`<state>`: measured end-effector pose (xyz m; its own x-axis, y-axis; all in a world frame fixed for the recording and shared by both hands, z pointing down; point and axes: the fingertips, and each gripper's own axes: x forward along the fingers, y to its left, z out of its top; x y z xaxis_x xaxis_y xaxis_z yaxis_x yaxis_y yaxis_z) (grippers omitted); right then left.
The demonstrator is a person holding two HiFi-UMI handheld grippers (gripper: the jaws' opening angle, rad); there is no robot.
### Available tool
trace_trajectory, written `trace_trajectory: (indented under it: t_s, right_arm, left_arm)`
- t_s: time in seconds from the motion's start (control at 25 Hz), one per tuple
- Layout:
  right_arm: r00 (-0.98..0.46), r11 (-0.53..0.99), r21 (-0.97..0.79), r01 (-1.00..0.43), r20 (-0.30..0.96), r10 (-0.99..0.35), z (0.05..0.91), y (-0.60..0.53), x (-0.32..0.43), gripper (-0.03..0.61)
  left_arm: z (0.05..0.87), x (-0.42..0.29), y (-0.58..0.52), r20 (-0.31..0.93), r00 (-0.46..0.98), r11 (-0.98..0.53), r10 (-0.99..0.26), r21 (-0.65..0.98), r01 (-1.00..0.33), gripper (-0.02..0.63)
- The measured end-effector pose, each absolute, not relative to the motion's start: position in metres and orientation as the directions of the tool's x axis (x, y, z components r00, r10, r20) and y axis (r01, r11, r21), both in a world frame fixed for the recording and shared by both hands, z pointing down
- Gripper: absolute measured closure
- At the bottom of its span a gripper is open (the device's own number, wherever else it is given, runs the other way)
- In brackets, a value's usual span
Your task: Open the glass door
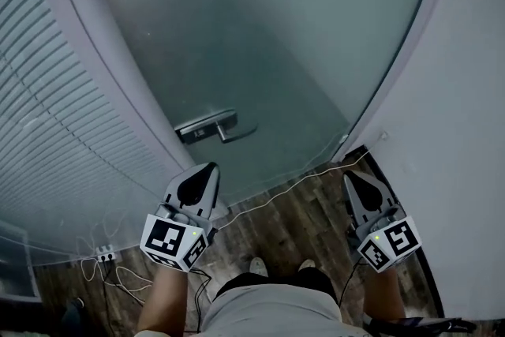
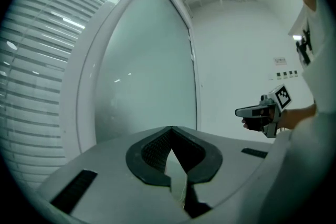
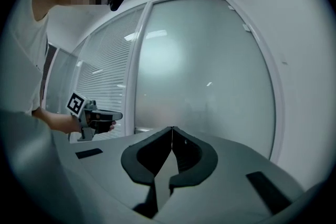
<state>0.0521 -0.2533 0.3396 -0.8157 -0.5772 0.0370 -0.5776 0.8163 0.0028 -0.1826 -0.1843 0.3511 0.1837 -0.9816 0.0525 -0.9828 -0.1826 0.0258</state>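
Note:
A frosted glass door (image 1: 260, 35) fills the upper middle of the head view, set in a pale frame, with a dark lever handle (image 1: 209, 126) near its left edge. My left gripper (image 1: 207, 172) is shut and empty, its tips just below the handle and apart from it. To the right, my right gripper (image 1: 349, 180) is also shut and empty, near the door's lower right corner. In the left gripper view the door (image 2: 149, 65) stands ahead past the closed jaw tips (image 2: 171, 129); the right gripper view shows the door (image 3: 205, 60) beyond its own closed tips (image 3: 172, 129).
Horizontal blinds (image 1: 47, 114) cover the window left of the door. A white wall (image 1: 458, 130) runs along the right. A thin white cable (image 1: 300, 184) crosses the wooden floor (image 1: 292, 233) to a power strip (image 1: 105, 252) at the lower left. My feet are below.

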Motion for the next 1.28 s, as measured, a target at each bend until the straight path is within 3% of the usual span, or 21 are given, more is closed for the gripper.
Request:
trace_trajectory:
  t_s: [0.52, 0.76, 1.08, 1.28]
  right_arm:
    - [-0.978, 0.983, 0.037, -0.178, 0.104, -0.181, 0.357, -0.336, -0.066, 0.572]
    - [-0.966, 0.992, 0.096, 0.077, 0.255, 0.050, 0.381, -0.352, -0.113, 0.457]
    - [-0.881, 0.949, 0.179, 0.259, 0.445, 0.157, 0.431, -0.352, -0.161, 0.437]
    - [-0.844, 0.930, 0.206, 0.304, 0.511, 0.162, 0.463, -0.351, -0.174, 0.437]
  left_arm:
    - [0.357, -0.226, -0.202, 0.068, -0.111, 0.114, -0.992, 0.044, -0.993, 0.614]
    - [0.357, -0.221, -0.211, 0.107, -0.237, 0.245, -0.966, 0.069, -0.967, 0.614]
    - [0.360, -0.220, -0.209, 0.136, -0.299, 0.311, -0.944, 0.078, -0.947, 0.614]
    - [0.378, -0.225, -0.206, 0.146, -0.307, 0.320, -0.940, 0.071, -0.945, 0.614]
